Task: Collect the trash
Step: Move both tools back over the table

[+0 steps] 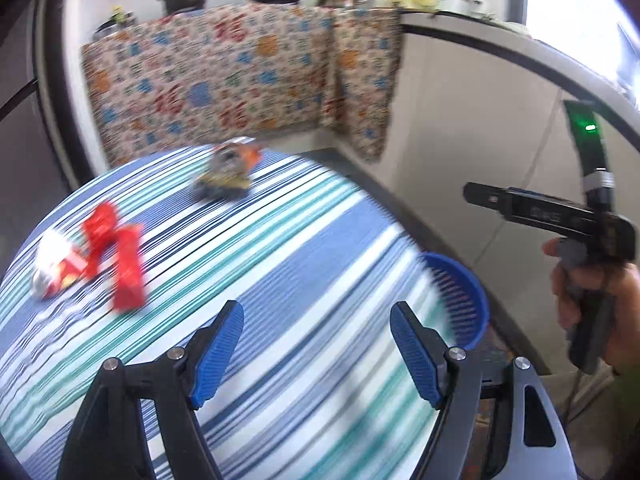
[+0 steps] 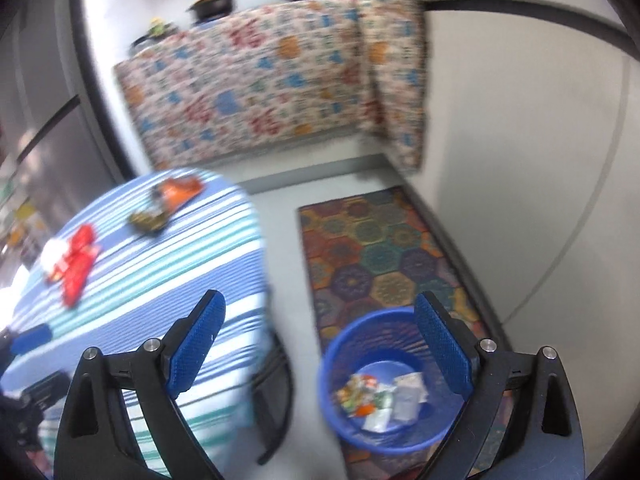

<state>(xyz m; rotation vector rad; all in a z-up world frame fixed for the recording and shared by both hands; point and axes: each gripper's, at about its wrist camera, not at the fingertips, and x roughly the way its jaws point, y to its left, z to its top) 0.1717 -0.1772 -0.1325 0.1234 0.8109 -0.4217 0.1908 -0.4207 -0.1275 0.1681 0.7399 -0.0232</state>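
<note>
A round table with a blue, white and teal striped cloth [image 1: 280, 264] [image 2: 160, 264] holds trash: a red wrapper [image 1: 116, 256] [image 2: 78, 264] with a white and red packet [image 1: 54, 268] at its left, and an orange and dark crumpled wrapper [image 1: 228, 170] [image 2: 168, 200] farther back. My left gripper [image 1: 316, 344] is open and empty above the table's near side. My right gripper [image 2: 320, 344] is open and empty above the floor, over a blue bin [image 2: 384, 380] [image 1: 460, 300] that holds several wrappers [image 2: 380, 400].
A patterned rug [image 2: 380, 248] lies under the bin beside a white wall [image 2: 520, 160]. A floral cloth [image 1: 240, 80] hangs over a counter with pots at the back. A dark chair frame [image 2: 276, 400] stands by the table's edge.
</note>
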